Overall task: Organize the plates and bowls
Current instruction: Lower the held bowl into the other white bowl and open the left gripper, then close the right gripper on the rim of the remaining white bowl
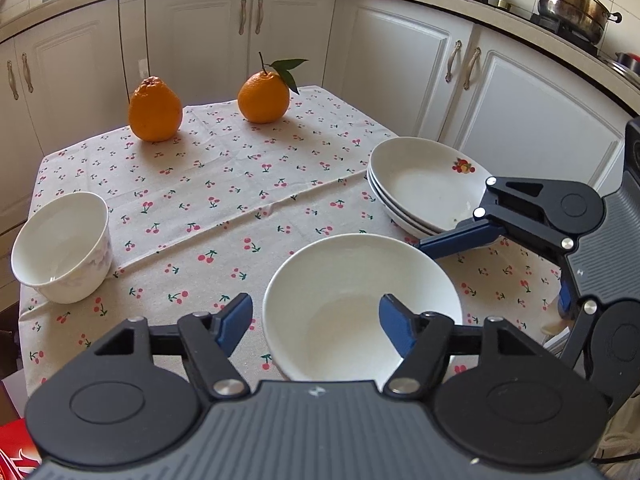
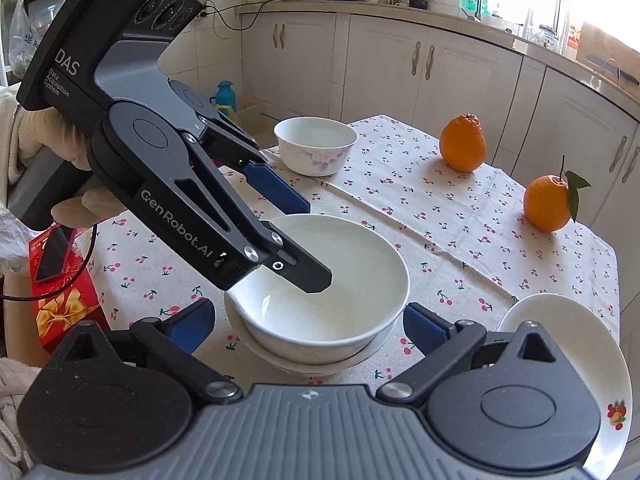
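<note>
A white bowl (image 1: 360, 300) (image 2: 320, 280) sits nested in another bowl (image 2: 304, 362) near the table's front. My left gripper (image 1: 316, 320) is open, one finger inside the bowl and one outside its rim; it also shows in the right wrist view (image 2: 292, 232). My right gripper (image 2: 306, 326) is open and empty, its fingers on either side of the stacked bowls. A stack of white plates (image 1: 420, 184) (image 2: 568, 344) with a fruit print lies at the right. A flowered white bowl (image 1: 62, 246) (image 2: 315, 144) stands at the left.
Two oranges (image 1: 155, 109) (image 1: 264, 97) stand at the far side of the cherry-print tablecloth (image 1: 224, 200). White kitchen cabinets (image 1: 404, 68) surround the table. A red gift box (image 2: 60, 300) sits beside the table.
</note>
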`<state>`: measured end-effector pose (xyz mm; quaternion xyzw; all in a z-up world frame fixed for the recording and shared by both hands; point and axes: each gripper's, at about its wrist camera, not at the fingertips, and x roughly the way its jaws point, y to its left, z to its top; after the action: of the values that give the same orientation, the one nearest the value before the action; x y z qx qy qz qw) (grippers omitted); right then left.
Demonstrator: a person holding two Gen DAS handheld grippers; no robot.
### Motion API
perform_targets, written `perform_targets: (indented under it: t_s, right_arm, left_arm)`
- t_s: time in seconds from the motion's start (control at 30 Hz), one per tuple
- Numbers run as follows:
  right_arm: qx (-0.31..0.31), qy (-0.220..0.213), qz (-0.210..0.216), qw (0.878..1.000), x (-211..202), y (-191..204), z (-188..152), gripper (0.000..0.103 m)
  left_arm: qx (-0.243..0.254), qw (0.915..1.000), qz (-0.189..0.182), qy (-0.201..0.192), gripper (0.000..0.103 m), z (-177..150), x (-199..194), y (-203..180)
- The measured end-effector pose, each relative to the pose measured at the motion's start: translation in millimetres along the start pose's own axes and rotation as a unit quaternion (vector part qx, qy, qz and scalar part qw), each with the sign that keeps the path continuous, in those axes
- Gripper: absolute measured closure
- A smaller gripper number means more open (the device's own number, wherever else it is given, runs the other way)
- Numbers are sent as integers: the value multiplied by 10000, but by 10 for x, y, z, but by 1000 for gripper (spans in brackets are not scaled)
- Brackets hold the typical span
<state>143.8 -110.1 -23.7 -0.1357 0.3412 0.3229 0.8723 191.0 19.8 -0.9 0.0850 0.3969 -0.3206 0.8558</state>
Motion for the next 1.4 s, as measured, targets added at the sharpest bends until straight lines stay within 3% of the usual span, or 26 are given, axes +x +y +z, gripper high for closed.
perform_targets:
  t_s: [0.2,0.47,0.73,0.93,1.17,1.4]
  right_arm:
    - [21,-117,45,9999,-53,2,54,0]
    - [-98,-245,167,9995,-57,-55,311,0]
    - [-216,-99,347,9991,262,-258,875,0]
    - [-296,176,547,9979,690,-374,1352,0]
    - [-99,514,951,9941,1247,-539,1686,1]
    - [-30,899,1196,9887,1794,-677,1884,19]
  left_arm:
    - [-36,9988,315,-372,14,-94,-269,74]
    - [-322,9916,1087,-630,13,-270,-515,535]
    - [-328,9806,1763,-796,13,-344,-392,1024]
    - [-171,9794,1840,-812,13,-281,-153,1257]
    - [-191,9810,1759,-795,13,-285,69,1444]
    - [-198,9814,1723,-825,14,-270,157,1561]
